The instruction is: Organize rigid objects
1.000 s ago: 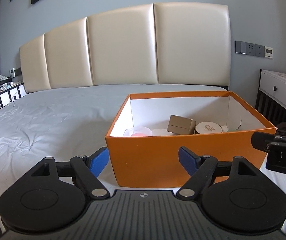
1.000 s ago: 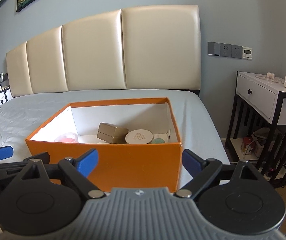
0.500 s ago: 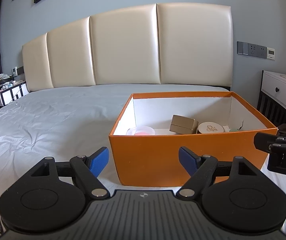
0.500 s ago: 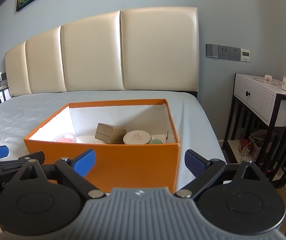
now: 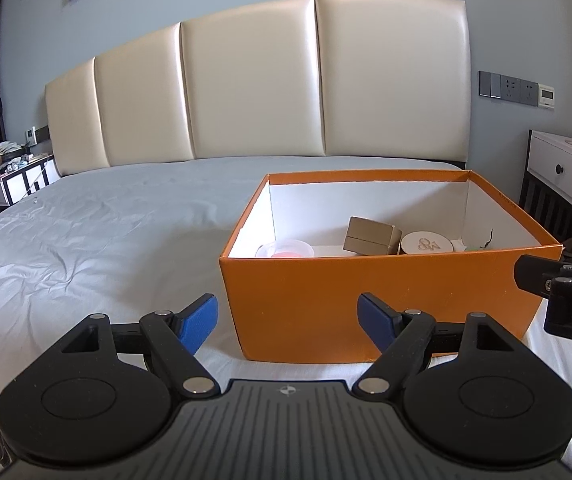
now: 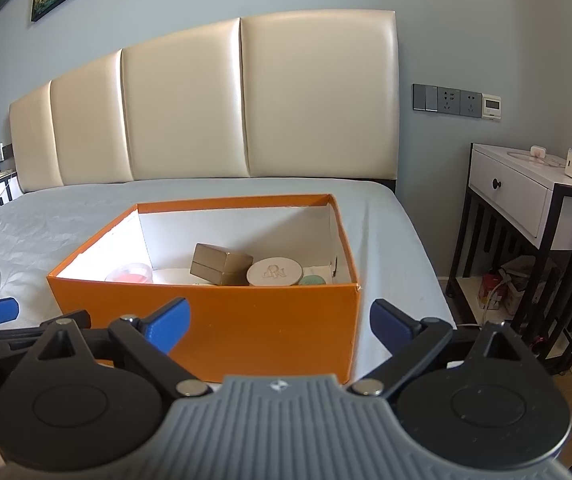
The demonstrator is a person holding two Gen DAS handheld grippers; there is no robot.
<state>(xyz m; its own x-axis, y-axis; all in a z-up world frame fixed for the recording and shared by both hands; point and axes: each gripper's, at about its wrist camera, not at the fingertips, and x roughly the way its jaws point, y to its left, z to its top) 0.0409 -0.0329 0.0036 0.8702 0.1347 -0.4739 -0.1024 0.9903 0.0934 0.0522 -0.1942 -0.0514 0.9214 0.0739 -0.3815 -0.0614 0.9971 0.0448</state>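
An orange box [image 6: 246,332] sat on the bed [image 5: 98,240], lid off; inside lay a tan box [image 6: 220,264], a round cream lid [image 6: 274,273], a pink-filled clear cup [image 6: 132,274] and a green disc [image 6: 313,280]; the left tool [image 5: 287,318] and right tool [image 6: 280,322] hung before its near wall, both spread wide, gripping nothing.
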